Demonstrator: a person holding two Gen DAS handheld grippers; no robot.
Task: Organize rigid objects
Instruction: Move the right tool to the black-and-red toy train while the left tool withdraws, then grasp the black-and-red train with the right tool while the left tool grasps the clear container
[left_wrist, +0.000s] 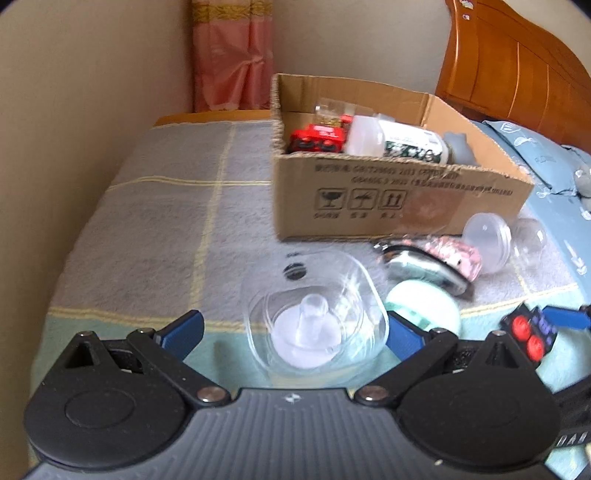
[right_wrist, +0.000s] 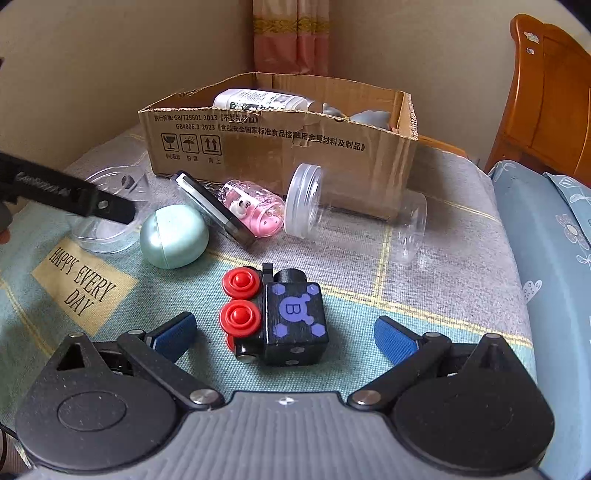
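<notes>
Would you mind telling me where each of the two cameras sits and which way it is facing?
Left wrist: sits on the left gripper, looking along its open blue fingers at a clear lidded container, with the cardboard box beyond.
Right wrist: sits on the right gripper, looking along its open fingers at the black toy block with red wheels; the left gripper's black arm shows at left.
Shared: box, mint round case, clear jar, black toy.
</notes>
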